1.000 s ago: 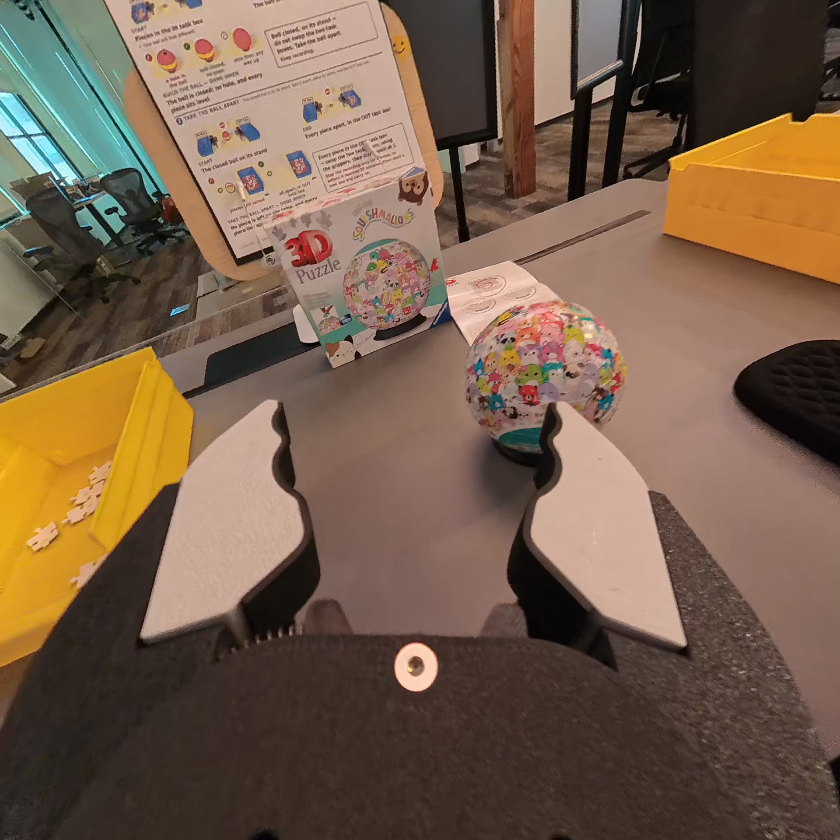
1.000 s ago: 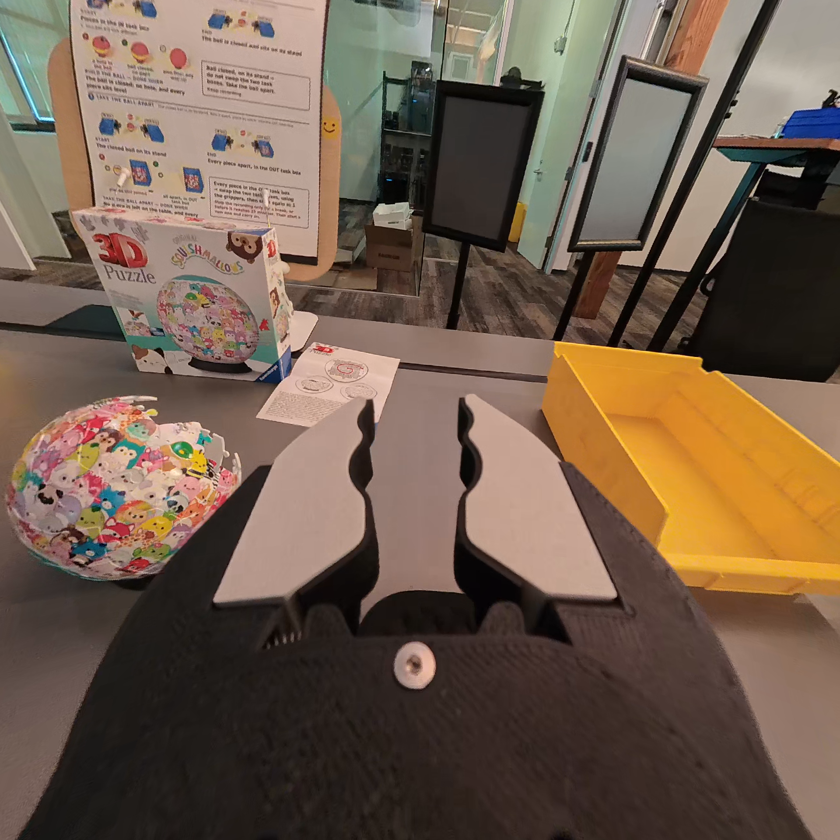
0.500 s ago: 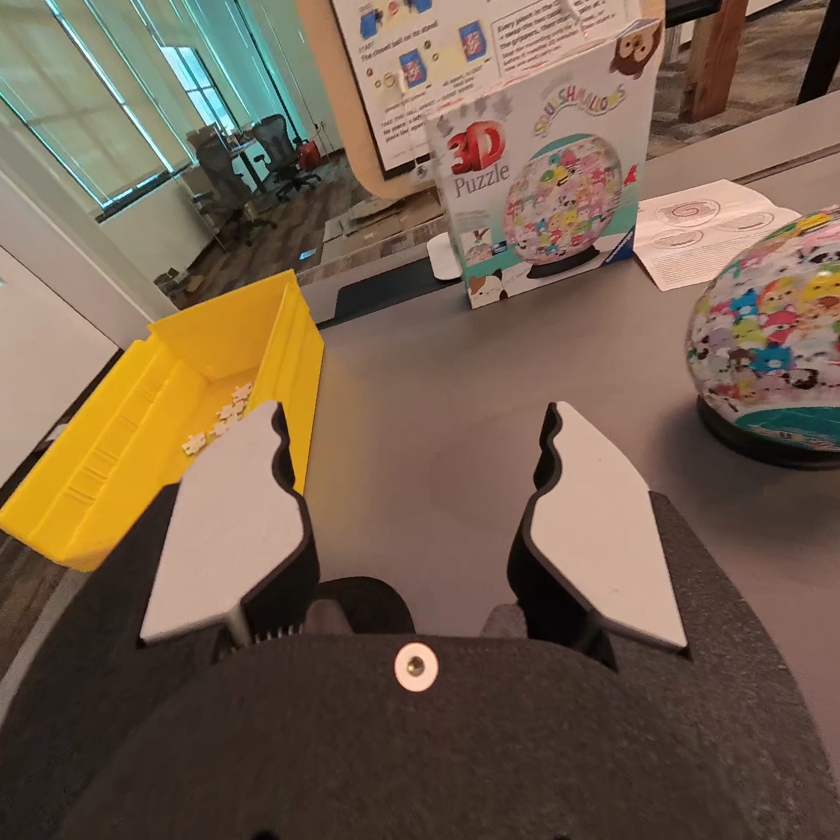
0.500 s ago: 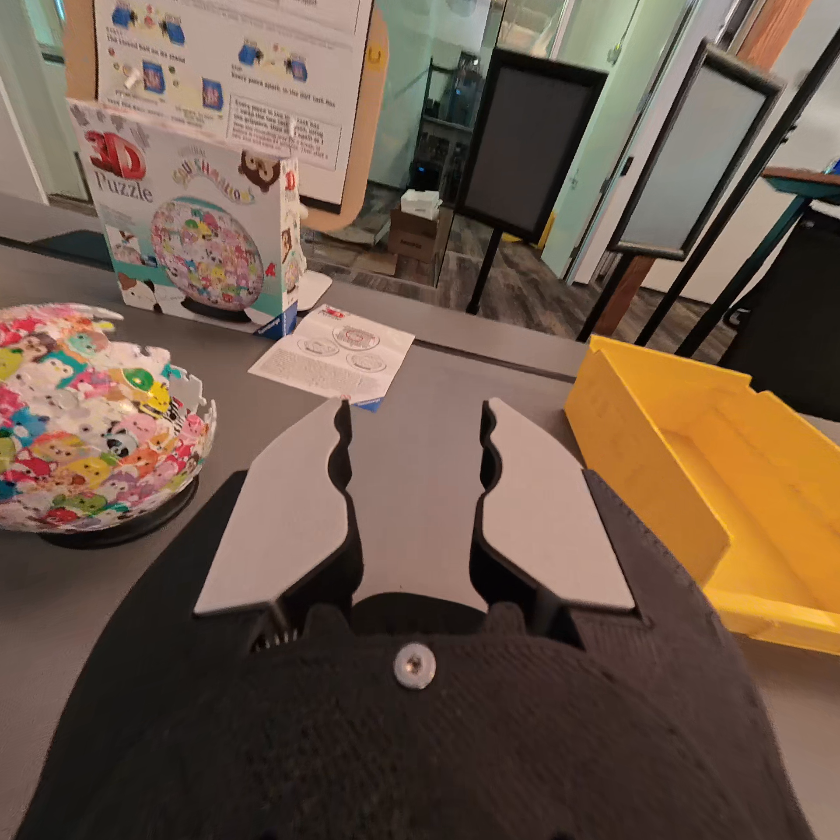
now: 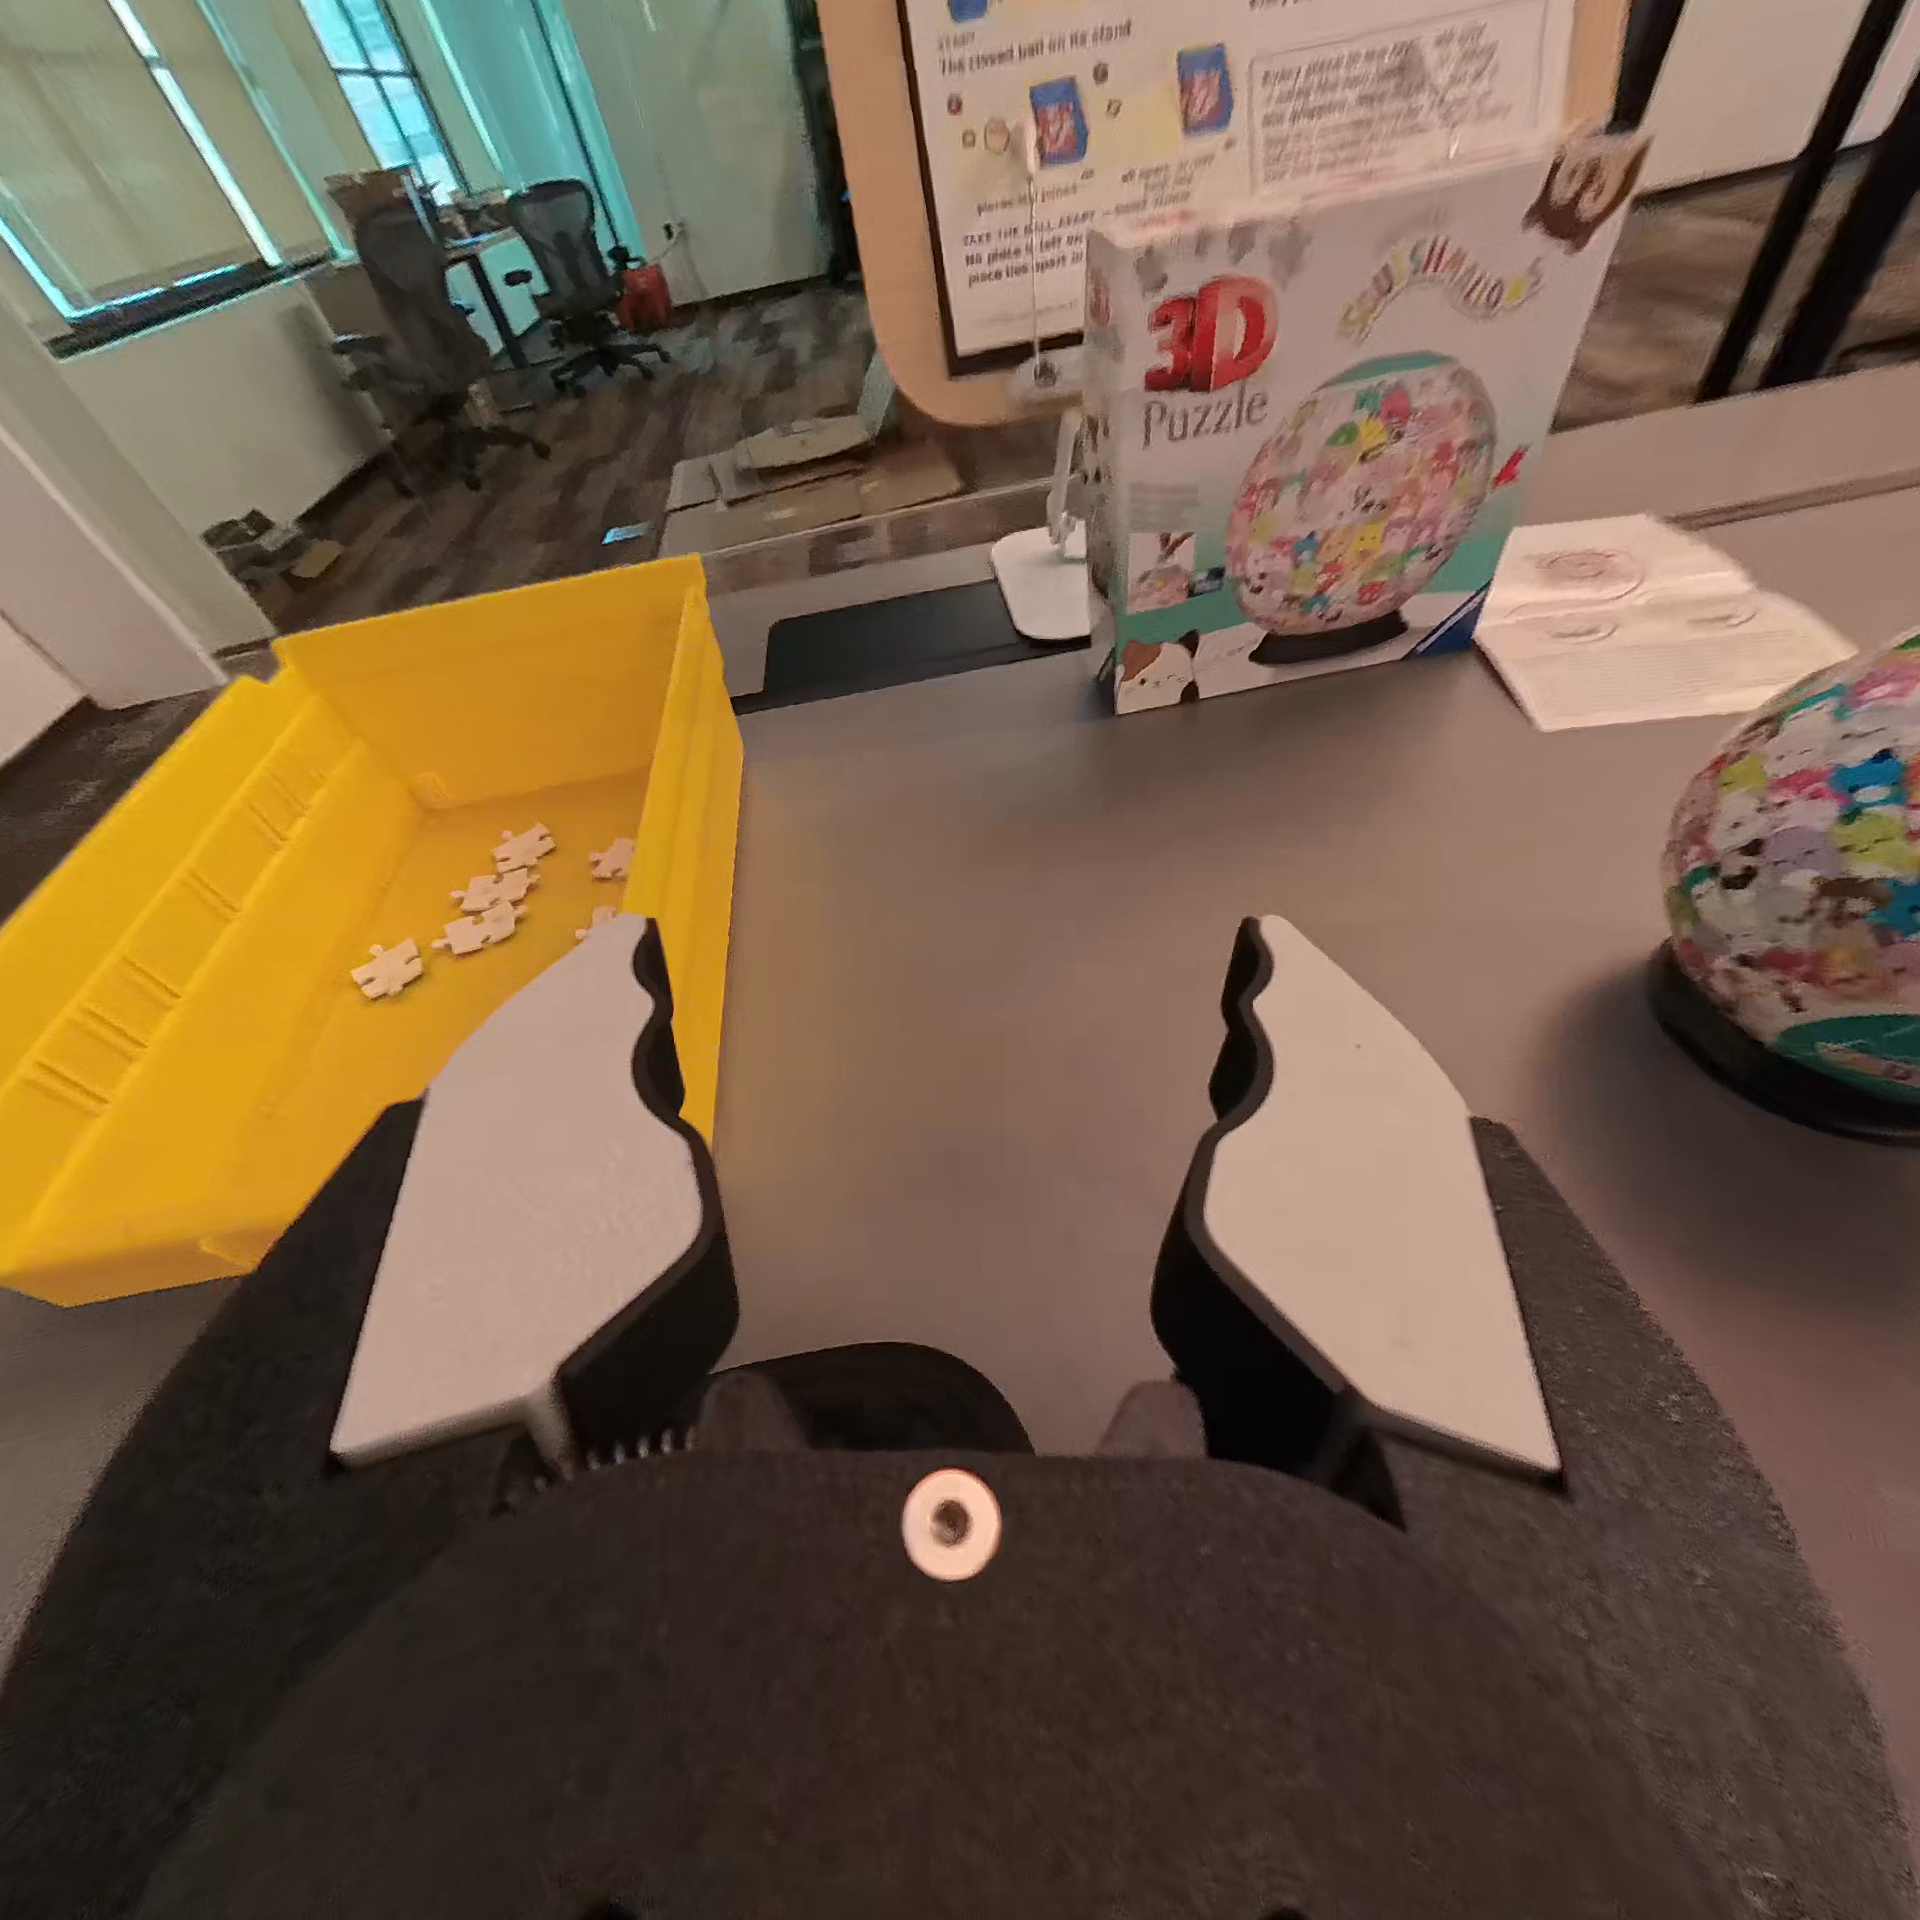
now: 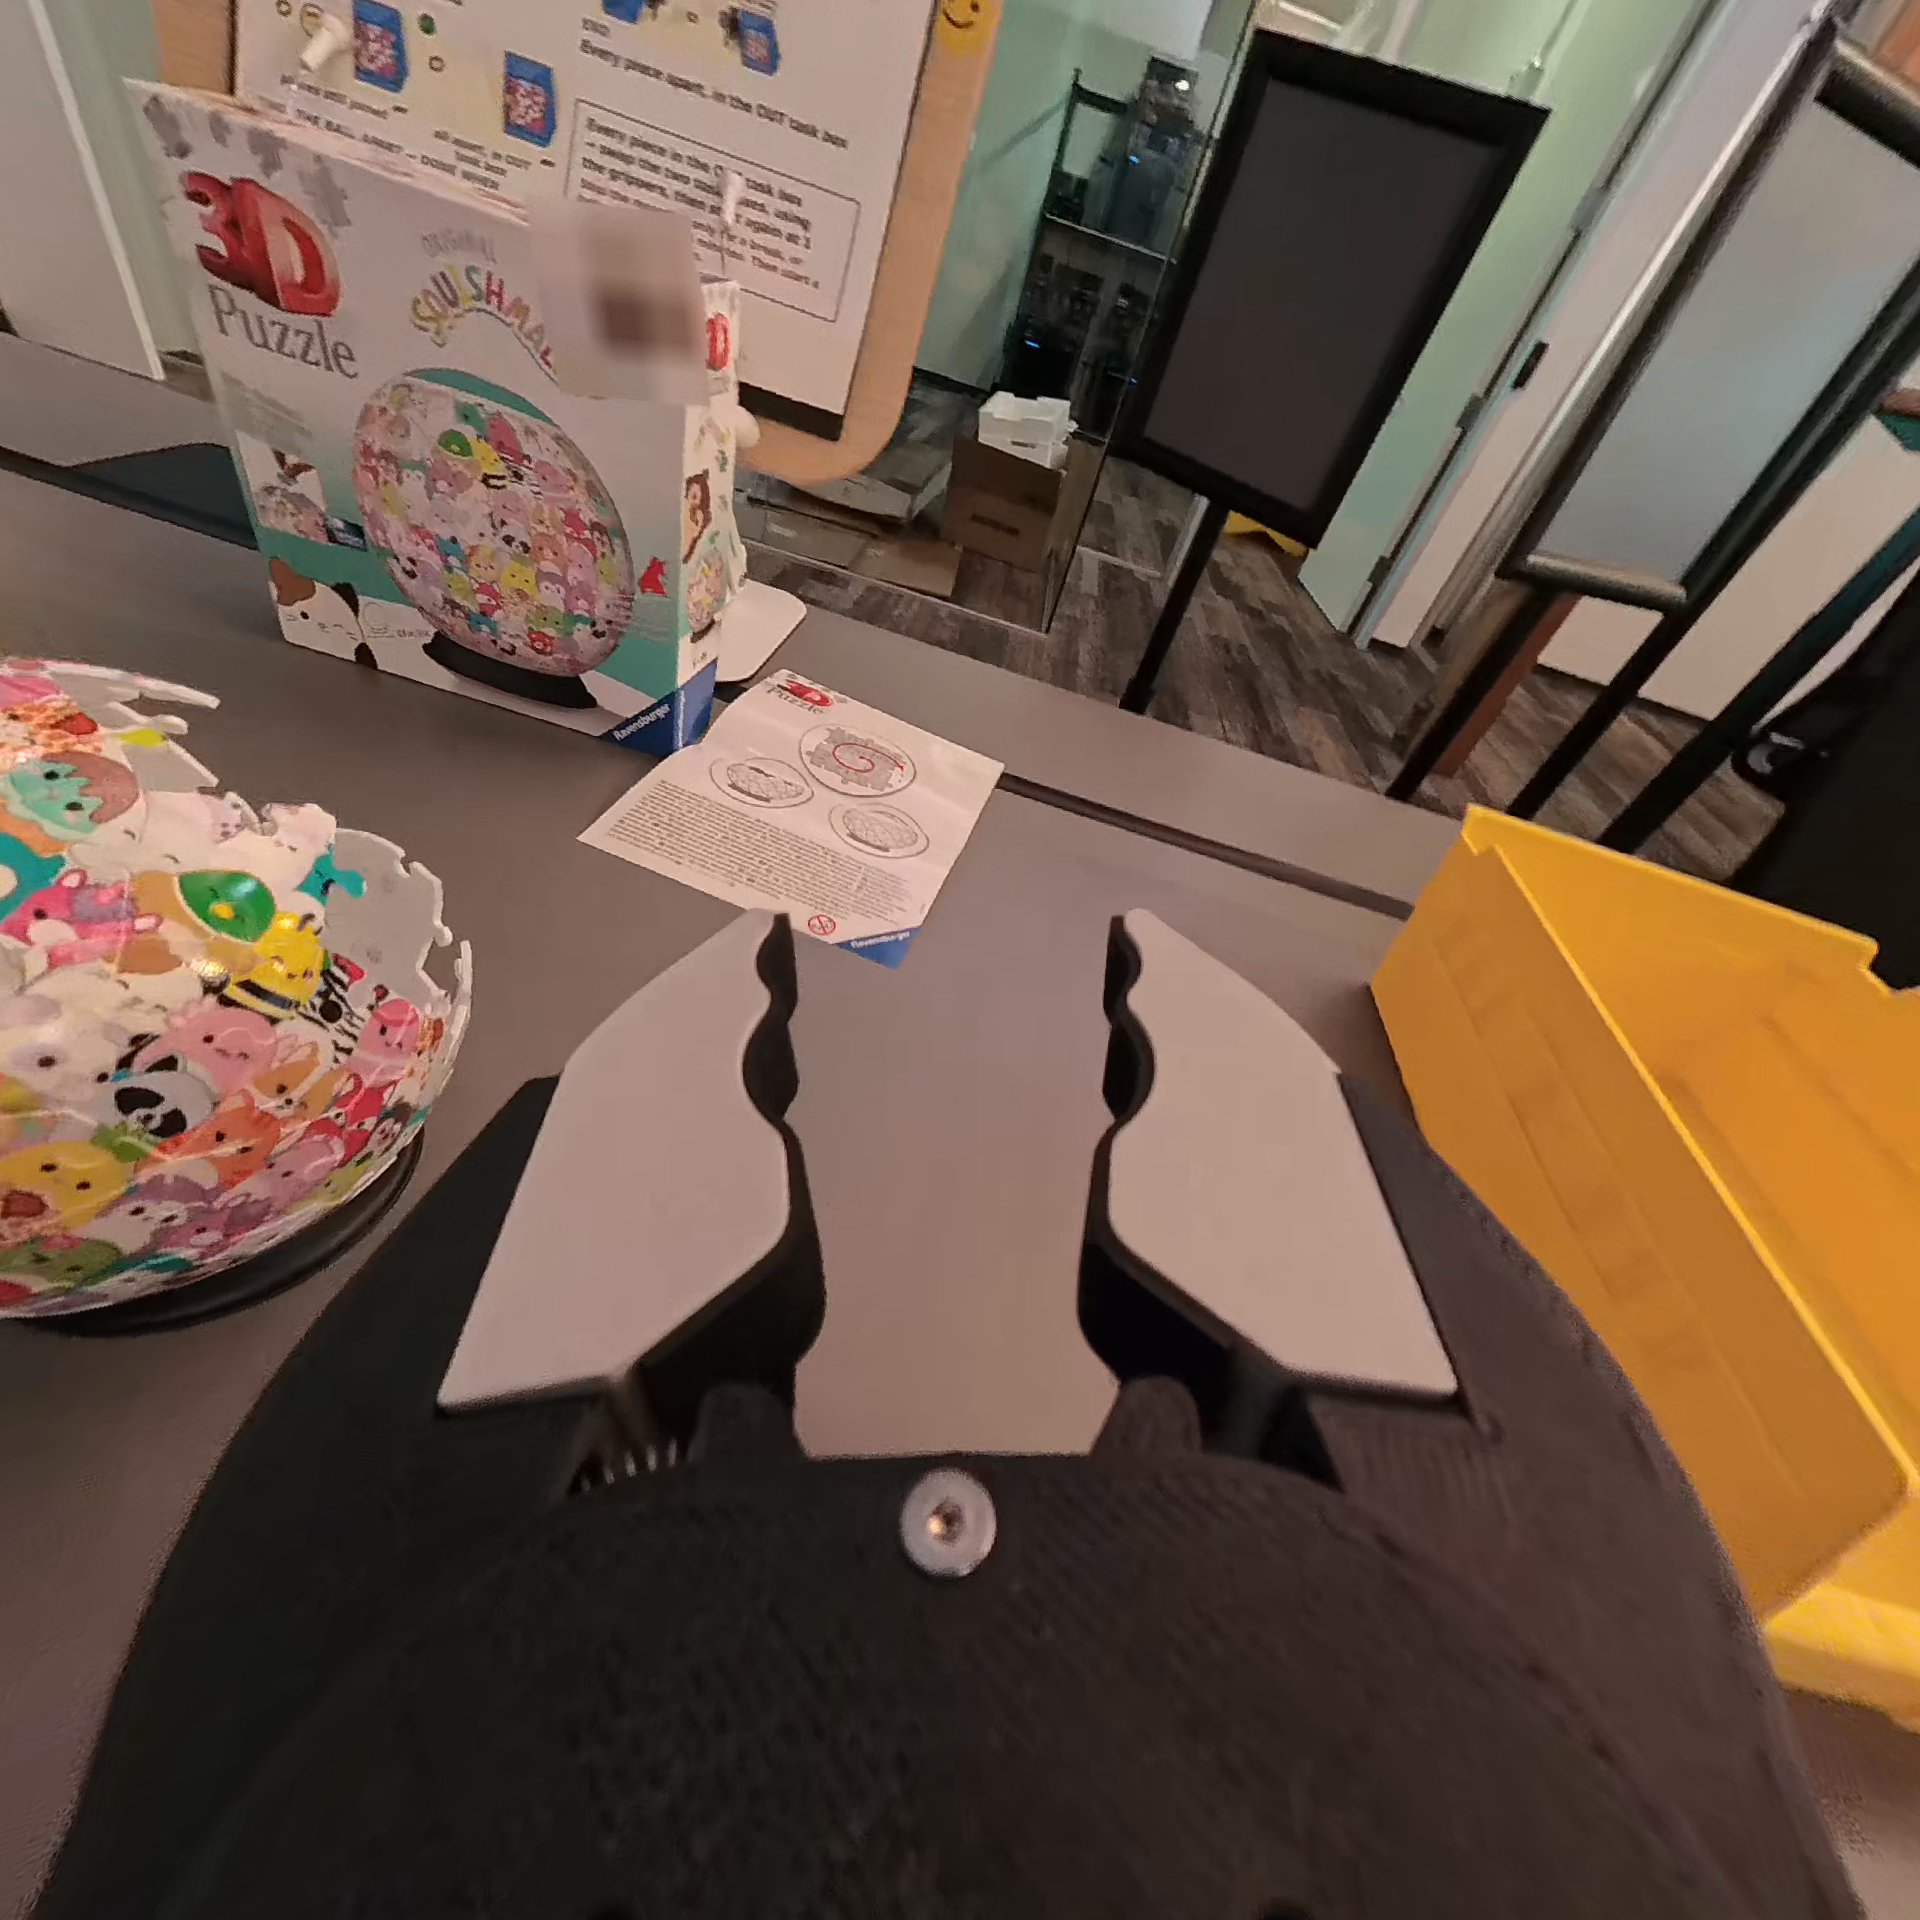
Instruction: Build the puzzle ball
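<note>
The left gripper [image 5: 945,935] hangs over the grey table [image 5: 987,852] with its fingers spread wide and nothing between them. At its 10 o'clock sits a yellow bin [image 5: 686,790] with several pale puzzle pieces [image 5: 488,904] loose on its floor; the left fingertip overlaps the bin's near wall in this view. The ball [image 5: 1808,914] rests on a dark stand [image 5: 1766,1081] at 3 o'clock, well apart from the gripper. The puzzle box [image 5: 1320,447] stands upright at 1 o'clock, a leaflet [image 5: 1642,634] just beside it.

The right gripper [image 6: 945,930] is also empty, its fingers parted more narrowly. In its view the ball [image 6: 197,1018] lies at 9 o'clock, its upper edge jagged and unfinished. A second yellow bin [image 6: 1621,1091] sits at 3 o'clock, and the leaflet [image 6: 800,810] lies at 12 o'clock.
</note>
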{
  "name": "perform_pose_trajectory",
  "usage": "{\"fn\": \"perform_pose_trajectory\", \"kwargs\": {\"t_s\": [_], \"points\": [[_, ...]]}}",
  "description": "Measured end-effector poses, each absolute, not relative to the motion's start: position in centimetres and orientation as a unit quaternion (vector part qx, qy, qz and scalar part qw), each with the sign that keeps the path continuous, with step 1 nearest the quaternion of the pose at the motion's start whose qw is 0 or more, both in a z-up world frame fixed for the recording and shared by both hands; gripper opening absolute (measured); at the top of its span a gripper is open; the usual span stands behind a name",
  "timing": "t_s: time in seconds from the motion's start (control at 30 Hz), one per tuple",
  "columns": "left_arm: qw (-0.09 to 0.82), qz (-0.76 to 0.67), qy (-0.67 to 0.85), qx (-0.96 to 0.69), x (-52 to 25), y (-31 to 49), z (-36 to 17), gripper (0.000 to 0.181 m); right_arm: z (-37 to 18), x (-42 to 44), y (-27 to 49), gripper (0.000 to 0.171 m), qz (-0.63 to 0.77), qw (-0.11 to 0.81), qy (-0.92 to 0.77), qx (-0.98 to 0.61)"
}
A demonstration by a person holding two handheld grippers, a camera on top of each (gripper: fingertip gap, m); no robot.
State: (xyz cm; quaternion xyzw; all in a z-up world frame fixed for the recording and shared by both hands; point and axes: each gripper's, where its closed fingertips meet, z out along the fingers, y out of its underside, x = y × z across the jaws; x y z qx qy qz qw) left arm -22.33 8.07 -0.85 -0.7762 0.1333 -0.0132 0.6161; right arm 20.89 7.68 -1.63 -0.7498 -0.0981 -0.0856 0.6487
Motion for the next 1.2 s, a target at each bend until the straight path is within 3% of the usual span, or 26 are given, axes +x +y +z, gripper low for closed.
{"fn": "perform_pose_trajectory", "kwargs": {"t_s": [0.37, 0.57, 0.83, 1.07, 1.2], "points": [[0.628, -0.003, 0.152, -0.764, -36.0, 4.8, 4.5, 0.081, -1.7, 24.7, 7.5, 0.066, -0.061, 0.678, -0.144, -0.718], [0.563, -0.007, 0.258, -0.786, -38.8, 9.2, 3.4, 0.049, -1.1, 25.8, 8.5, 0.065, -0.011, 0.71, -0.132, -0.691], [0.468, -0.153, 0.367, -0.79, -36.9, 14.9, 2.7, 0.011, -0.3, 27.3, 8.7, 0.064, 0.036, 0.738, -0.095, -0.667], [0.389, -0.125, 0.34, -0.847, -37.8, 18.5, 0.2, 0.017, -0.5, 27.4, 8.8, 0.064, 0.047, 0.744, -0.094, -0.659], [0.414, -0.087, 0.333, -0.842, -37.0, 20.6, 0.0, 0.022, -0.7, 27.0, 8.6, 0.063, 0.033, 0.748, -0.111, -0.653]]}}
